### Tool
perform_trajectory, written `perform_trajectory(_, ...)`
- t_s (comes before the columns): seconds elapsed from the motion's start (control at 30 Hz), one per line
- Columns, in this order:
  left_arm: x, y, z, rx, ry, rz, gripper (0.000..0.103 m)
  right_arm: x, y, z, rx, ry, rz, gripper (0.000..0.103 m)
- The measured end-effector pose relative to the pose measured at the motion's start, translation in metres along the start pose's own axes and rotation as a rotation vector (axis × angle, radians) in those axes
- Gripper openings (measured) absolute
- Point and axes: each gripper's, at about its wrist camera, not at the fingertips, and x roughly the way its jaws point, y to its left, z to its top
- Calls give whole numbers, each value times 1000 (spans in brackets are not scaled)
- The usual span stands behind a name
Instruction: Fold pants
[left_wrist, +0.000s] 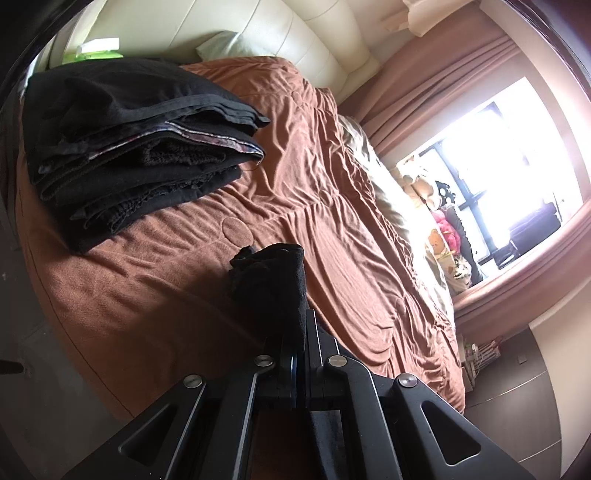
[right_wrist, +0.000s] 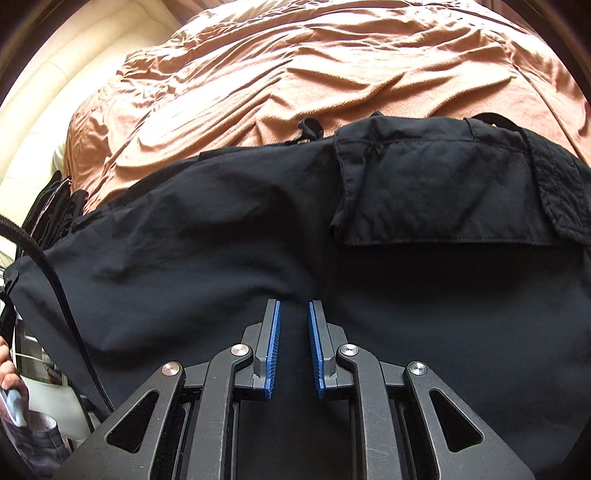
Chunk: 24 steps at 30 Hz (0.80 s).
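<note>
Black cargo pants (right_wrist: 258, 229) spread on a rumpled brown bedspread (right_wrist: 295, 74), one end pinched by the left gripper (left_wrist: 297, 325).

The left gripper's tips are buried under a bunched fold of black fabric (left_wrist: 273, 284), jaws clamped together on it; how much cloth hangs below is cut off. The right gripper (right_wrist: 294, 310) hovers over the pants, its two blue-padded fingers (right_wrist: 274, 347) slightly apart with nothing between them; whether they touch the cloth is unclear. One flapped pocket (right_wrist: 443, 192) shows. One stack of folded dark garments (left_wrist: 133, 147) sits on the bed, its count hard to make out. Window glare washes out the soft toys (left_wrist: 439, 221).
</note>
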Motion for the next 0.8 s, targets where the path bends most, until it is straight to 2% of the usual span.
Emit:
perform_trajectory(0.33, -11, -78, 13, 135, -6, -80, 2, -25, 3, -52, -14, 21, 41, 13)
perform_trajectory(0.47, -21, -116, 13, 194, -18, -125, 2, -38, 2, -69, -12, 26, 89, 13)
perform_trajectory(0.63, -30, -165, 7, 264, -21, -174, 2, -74, -18, -77, 10, -46, 137, 13)
perform_trajectory(0.8, -39, -215, -4, 334, -24, -222, 2, -119, -41, -80, 18, -153, 126, 14)
